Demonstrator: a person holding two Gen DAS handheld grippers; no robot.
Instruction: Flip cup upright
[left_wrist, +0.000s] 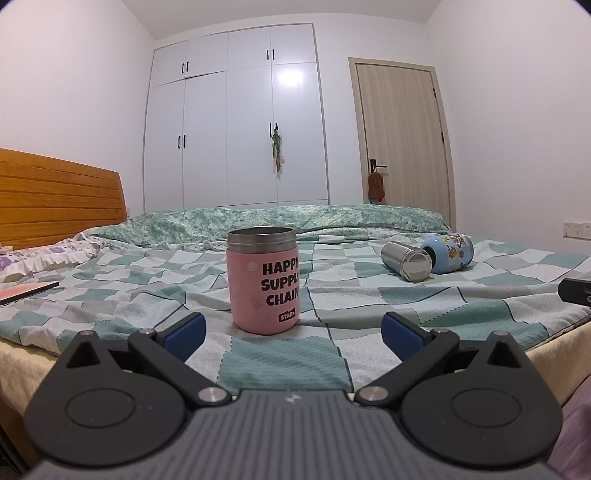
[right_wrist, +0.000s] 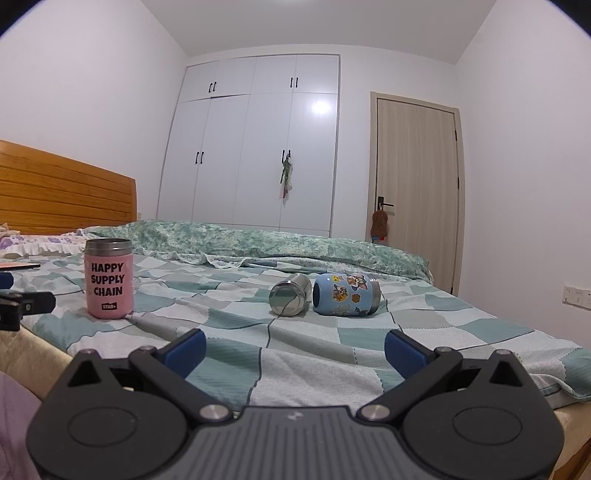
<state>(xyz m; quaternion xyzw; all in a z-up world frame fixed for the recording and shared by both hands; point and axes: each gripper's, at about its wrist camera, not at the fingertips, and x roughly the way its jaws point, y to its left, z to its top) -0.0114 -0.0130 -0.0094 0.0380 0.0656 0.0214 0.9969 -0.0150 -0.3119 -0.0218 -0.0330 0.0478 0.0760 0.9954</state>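
The left hand-held gripper (left_wrist: 291, 332) hangs low over the near edge of the bed (left_wrist: 406, 302) with its blue-padded jaws spread wide and nothing between them. Just ahead at 12 o'clock, the pink cup (left_wrist: 264, 280) lettered "HAPPY SUPPLY CHAIN" stands upright on the checked sheet, steel rim up. The right hand-held gripper (right_wrist: 295, 345) is likewise wide open and empty; from its view the pink cup (right_wrist: 108, 277) sits at 10 o'clock. At about 12 o'clock lie two cups on their sides, close together: a bare steel cup (right_wrist: 290, 294) with its mouth toward the camera, and a blue cartoon-printed cup (right_wrist: 345, 294) just right of it.
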